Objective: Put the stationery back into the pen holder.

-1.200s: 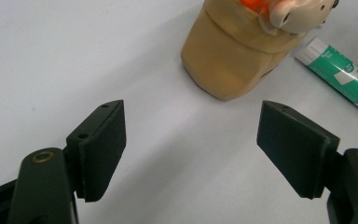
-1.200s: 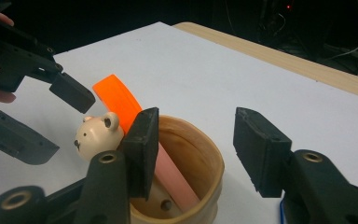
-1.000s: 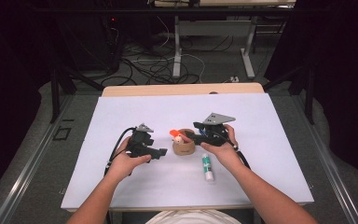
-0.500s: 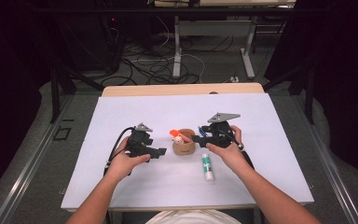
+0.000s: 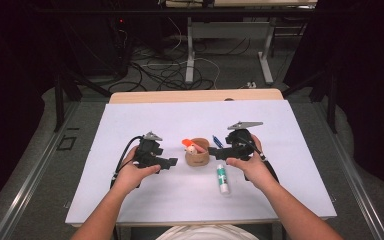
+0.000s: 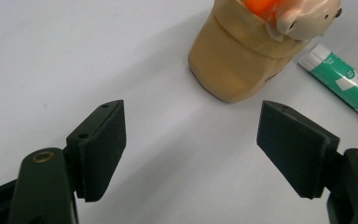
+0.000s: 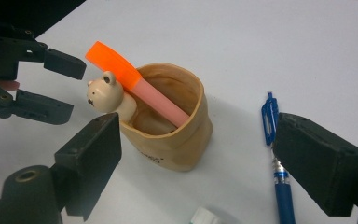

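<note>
The tan bear-faced pen holder (image 5: pixel 197 154) is standing upright near the middle of the white surface (image 5: pixel 130 125), between the two hands, and an orange-capped pink highlighter (image 7: pixel 135 84) is leaning inside it, its cap sticking out past the small bear head on the rim. The right gripper (image 5: pixel 223 150) is sitting just beside the holder on its right; its jaws have just been opening and are now standing wide with nothing gripped, one jaw near the holder's wall and the other over a blue pen (image 7: pixel 275 154) lying flat on the surface. That reads as the highlighter having been let go into the cup. The left gripper (image 5: pixel 174 163) is waiting on the other side, its jaws also standing well apart and empty, aimed at the holder's base, probably ready to steady it. A green-and-white glue stick (image 5: pixel 222 178) is lying just in front of the holder, near the right hand, likely next to go in along with the pen.
</note>
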Demonstrator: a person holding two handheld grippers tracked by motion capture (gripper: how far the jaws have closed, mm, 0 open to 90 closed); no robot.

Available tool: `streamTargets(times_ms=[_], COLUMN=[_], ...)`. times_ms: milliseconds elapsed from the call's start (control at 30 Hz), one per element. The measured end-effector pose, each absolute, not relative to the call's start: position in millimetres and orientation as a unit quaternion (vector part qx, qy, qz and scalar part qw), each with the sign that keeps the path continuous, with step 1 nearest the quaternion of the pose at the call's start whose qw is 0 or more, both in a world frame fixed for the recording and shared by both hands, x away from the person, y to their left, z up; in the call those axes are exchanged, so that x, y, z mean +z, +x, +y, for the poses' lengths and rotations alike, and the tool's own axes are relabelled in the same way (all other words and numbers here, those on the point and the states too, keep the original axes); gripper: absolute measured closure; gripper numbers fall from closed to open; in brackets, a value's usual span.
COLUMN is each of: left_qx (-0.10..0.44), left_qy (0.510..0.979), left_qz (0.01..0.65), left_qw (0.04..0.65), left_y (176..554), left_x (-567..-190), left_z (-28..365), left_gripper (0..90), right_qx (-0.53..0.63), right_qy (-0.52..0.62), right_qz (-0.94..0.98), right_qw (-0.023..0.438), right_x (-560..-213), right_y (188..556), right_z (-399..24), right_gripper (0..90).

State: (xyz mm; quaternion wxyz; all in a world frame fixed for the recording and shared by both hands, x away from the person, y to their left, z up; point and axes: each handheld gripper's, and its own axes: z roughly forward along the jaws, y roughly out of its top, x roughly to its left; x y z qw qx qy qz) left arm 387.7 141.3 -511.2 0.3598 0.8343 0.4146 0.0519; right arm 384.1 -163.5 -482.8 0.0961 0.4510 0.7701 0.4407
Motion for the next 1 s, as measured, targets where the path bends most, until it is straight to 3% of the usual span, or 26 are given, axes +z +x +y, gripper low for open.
streamTargets(times_ms=[367,567,1000], left_qx=[0.047,0.050,0.046], left_qy=[0.828,0.832,0.824], left_qz=[0.419,0.412,0.426], left_qw=[0.369,0.369,0.372], left_y=[391,389,374], left_x=[-506,-503,-505], left_z=[137,133,139], left_gripper=[24.6,24.6,24.0], right_qx=[0.433,0.426,0.364], right_qy=[0.468,0.476,0.517], right_qz=[0.766,0.768,0.775], right_qw=[0.077,0.056,0.004], right_x=[-483,-483,-493], right_y=[376,369,356], right_z=[-169,-170,-175], right_gripper=[15.6,27.2,34.2])
